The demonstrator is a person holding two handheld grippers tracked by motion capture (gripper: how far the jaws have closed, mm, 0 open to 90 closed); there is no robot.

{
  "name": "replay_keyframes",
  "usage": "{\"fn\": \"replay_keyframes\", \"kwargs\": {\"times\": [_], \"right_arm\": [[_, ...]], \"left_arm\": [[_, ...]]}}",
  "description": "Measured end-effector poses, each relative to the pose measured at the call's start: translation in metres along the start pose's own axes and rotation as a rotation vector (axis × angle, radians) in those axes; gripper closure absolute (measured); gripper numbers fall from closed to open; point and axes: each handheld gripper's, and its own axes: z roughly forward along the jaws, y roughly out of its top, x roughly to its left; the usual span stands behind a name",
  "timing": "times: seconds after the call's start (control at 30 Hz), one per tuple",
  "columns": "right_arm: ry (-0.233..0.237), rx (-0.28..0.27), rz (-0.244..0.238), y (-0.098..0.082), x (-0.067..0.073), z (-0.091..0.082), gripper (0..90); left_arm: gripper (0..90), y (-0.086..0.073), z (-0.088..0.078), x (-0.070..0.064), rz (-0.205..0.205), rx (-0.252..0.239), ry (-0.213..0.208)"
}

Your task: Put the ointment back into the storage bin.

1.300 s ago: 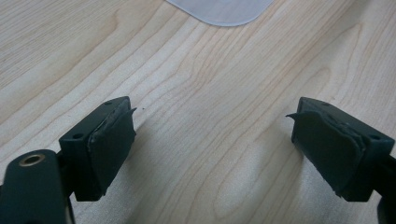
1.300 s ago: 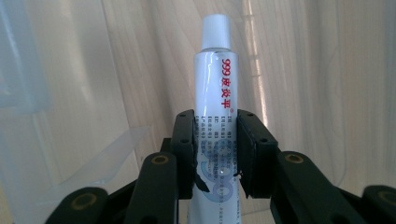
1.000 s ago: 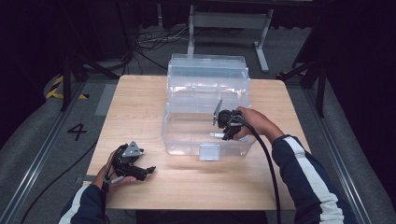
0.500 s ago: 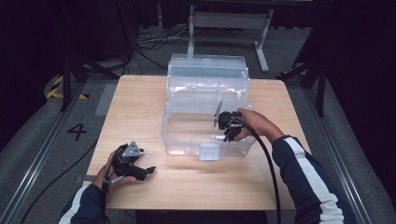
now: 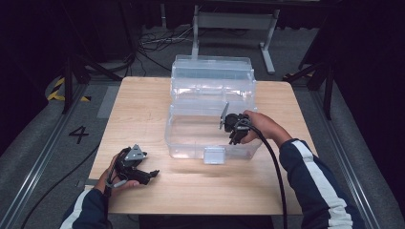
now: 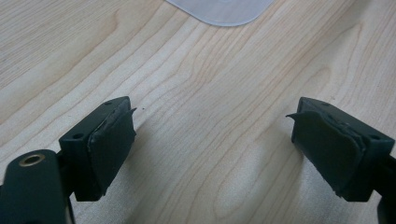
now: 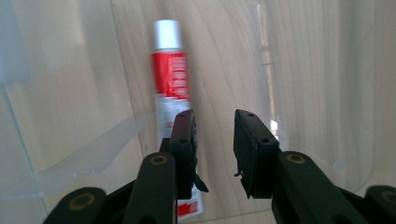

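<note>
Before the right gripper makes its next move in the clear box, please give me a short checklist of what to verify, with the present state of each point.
1. Right gripper is over the clear box: ok.
2. Its jaws stand a little apart with nothing between them: ok, no grip yet.
3. The red and white tube lies flat on the box floor, silver cap away from the camera: ok.
4. The tube is lined up between the jaws: not ok, it lies behind the left-hand jaw in the right gripper view.
5. The gap is wide enough for the tube: cannot tell.
6. Left gripper rests open on the table, apart from the box: ok.
</note>
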Motion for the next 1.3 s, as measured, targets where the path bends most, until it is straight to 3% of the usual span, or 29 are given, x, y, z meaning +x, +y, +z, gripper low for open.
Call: {"fn": "replay_keyframes", "kwargs": {"times": [0.53,0.57,0.77,1.1,1.23,1.3], "right_arm": [[-0.038,-0.172,0.056,-0.021,0.003,-0.026,63.7],[-0.046,-0.206,0.061,-0.023,0.004,-0.030,62.1],[-0.061,-0.257,0.067,-0.027,0.008,-0.038,59.2],[-0.159,-0.436,0.048,-0.043,0.014,-0.072,52.7],[-0.228,-0.503,0.052,-0.047,0.012,-0.090,50.7],[-0.274,-0.527,0.060,-0.048,0.010,-0.098,50.2]], "left_arm": [[13.5,0.000,0.000,0.000,0.000,0.000,0.000],[13.5,0.000,0.000,0.000,0.000,0.000,0.001],[13.6,0.000,0.000,0.000,-0.006,-0.001,-0.007],[17.7,0.007,-0.001,-0.002,-0.032,0.048,0.022],[21.4,0.017,-0.006,-0.006,-0.021,0.031,0.031],[21.5,0.024,-0.010,-0.009,-0.007,0.026,0.057]]}}
